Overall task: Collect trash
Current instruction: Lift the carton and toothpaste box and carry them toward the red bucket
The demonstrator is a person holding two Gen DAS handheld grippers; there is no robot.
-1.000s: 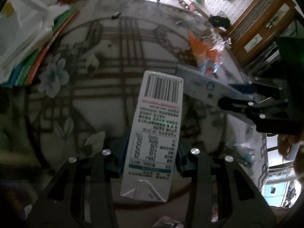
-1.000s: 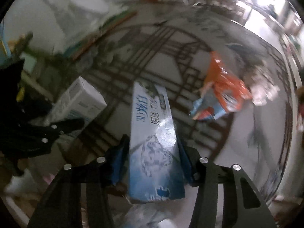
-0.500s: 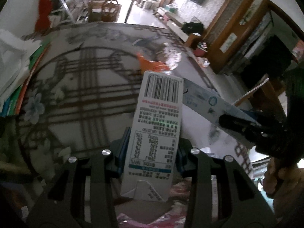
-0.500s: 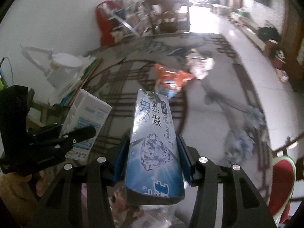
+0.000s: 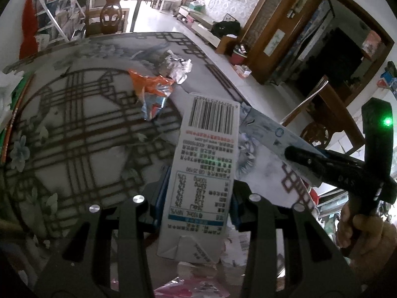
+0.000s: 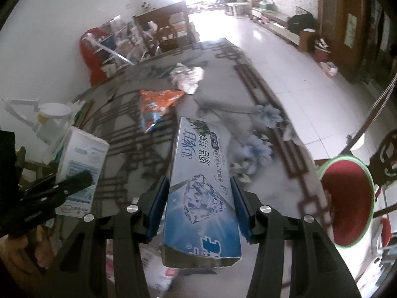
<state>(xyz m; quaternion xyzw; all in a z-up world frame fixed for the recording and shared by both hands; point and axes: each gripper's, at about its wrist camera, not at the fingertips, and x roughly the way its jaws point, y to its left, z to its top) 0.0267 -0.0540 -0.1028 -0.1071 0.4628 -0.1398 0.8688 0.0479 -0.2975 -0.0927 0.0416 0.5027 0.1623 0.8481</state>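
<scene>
My left hand-held gripper (image 5: 196,193) clamps the milk carton (image 5: 203,173), my right hand-held gripper (image 6: 198,198) the toothpaste box (image 6: 201,181); orange wrapper (image 6: 156,104) and crumpled foil (image 6: 187,77) remain mid-desk (image 5: 74,129).

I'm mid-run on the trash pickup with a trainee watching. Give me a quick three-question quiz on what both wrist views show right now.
1. True or false: the left tongs are shut on a milk carton.
2. What do the right tongs hold? A) orange snack wrapper B) blue toothpaste box C) crumpled foil
3. Name the two pieces of trash lying on the patterned table.

Key
1. True; its barcode end points away from the camera.
2. B, the toothpaste box.
3. The orange snack wrapper and the crumpled foil beyond it.
</scene>
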